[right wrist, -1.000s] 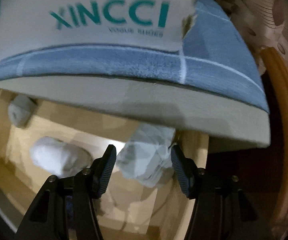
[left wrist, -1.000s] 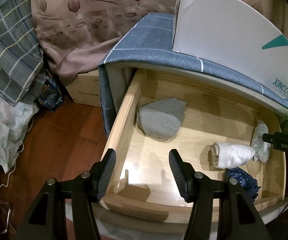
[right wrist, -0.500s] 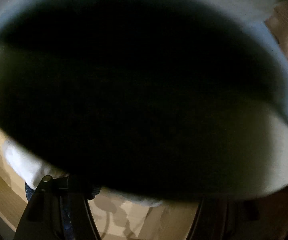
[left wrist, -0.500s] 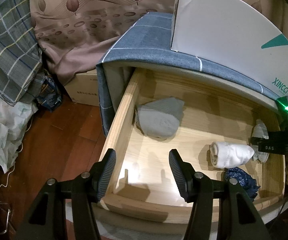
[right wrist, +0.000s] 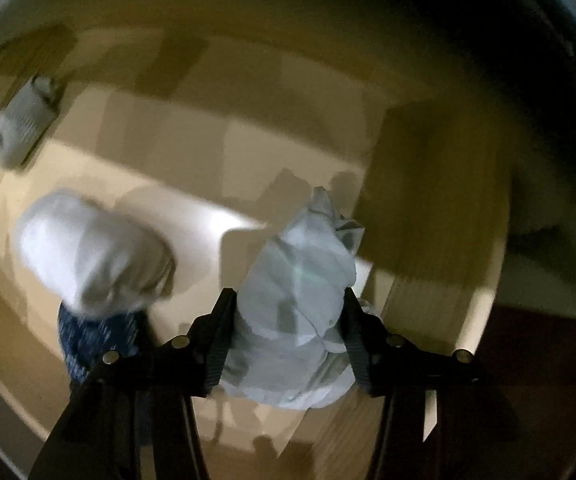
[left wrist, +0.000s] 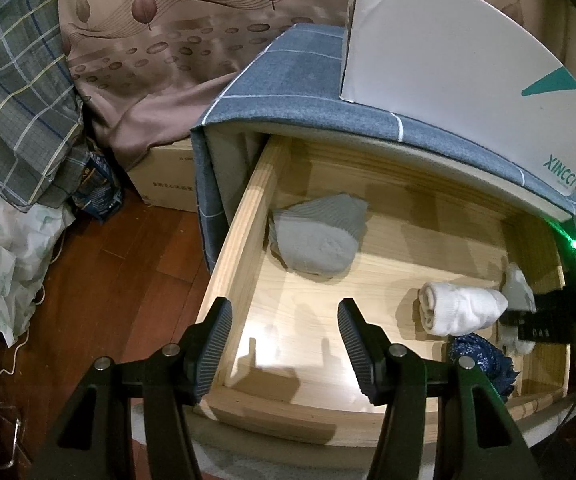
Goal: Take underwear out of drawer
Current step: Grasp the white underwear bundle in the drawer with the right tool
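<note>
The wooden drawer (left wrist: 244, 248) stands pulled out. In it lie a folded grey piece (left wrist: 315, 240), a white roll (left wrist: 459, 312), a dark blue patterned piece (left wrist: 483, 360) and a crumpled pale grey underwear bundle (left wrist: 519, 288) at the right wall. My right gripper (right wrist: 288, 316) points down into the drawer. Its jaws are closing, and the pale grey bundle (right wrist: 299, 292) fills the gap, touching both pads. The white roll (right wrist: 88, 252) lies just left of it. My left gripper (left wrist: 284, 344) hovers open and empty over the drawer's front left corner.
A white shoe box (left wrist: 447, 60) sits on the blue-grey cloth-covered cabinet top (left wrist: 288, 92), which overhangs the drawer's back. On the wood floor (left wrist: 120, 280) to the left are a cardboard box (left wrist: 168, 184), plaid fabric (left wrist: 20, 112) and a white bag (left wrist: 4, 264).
My right gripper has sunk below the cabinet edge into the drawer and its fingers have closed in on the pale grey bundle. The left gripper has stayed where it was.
</note>
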{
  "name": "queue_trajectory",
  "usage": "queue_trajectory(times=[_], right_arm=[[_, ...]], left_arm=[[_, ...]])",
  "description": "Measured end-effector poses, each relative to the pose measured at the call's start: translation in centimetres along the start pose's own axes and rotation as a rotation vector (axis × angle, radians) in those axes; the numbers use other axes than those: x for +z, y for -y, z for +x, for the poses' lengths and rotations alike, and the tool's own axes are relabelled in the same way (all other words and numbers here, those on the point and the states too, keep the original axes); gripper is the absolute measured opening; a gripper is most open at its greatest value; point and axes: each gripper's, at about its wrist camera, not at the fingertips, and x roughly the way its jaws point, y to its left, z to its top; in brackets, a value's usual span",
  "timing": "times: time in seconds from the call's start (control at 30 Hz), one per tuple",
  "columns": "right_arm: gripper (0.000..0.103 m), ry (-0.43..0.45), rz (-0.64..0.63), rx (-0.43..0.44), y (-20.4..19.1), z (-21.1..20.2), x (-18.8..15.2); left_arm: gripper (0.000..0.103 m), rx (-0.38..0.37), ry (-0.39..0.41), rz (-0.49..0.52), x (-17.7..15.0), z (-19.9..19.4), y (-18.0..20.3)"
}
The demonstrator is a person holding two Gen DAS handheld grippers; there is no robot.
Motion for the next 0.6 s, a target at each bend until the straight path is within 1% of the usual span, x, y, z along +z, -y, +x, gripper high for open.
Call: queue_trajectory(times=[0.1, 0.23, 0.3, 0.43, 0.5, 0.6], right_arm=[[0.047, -0.054, 0.002, 0.032, -0.5, 0.2, -0.7], [0.047, -0.095, 0.008, 0.042, -1.0, 0.3, -1.5], [0.047, -0.107, 0.019, 0.054, -0.7, 0.4, -2.2], [0.046, -0.145, 0.028, 0.078, -0.6, 0.6, -2.1], [0.045, -0.148, 0.036, 0.088, -0.7, 0.5, -2.3], [0.044, -0.136, 0.044, 0.096, -0.5, 0.4, -2.3]], left_arm=[[0.056, 0.002, 0.001, 0.004, 0.0, 0.0, 0.1], [0.056, 0.003, 0.001, 0.005, 0.0, 0.1, 0.1], [0.056, 0.002, -0.001, 0.008, 0.0, 0.1, 0.2], [0.056, 0.000, -0.007, 0.012, -0.1, 0.2, 0.1], [0.056, -0.001, -0.008, 0.013, -0.1, 0.2, 0.1], [0.056, -0.026, -0.021, 0.024, -0.1, 0.2, 0.1]])
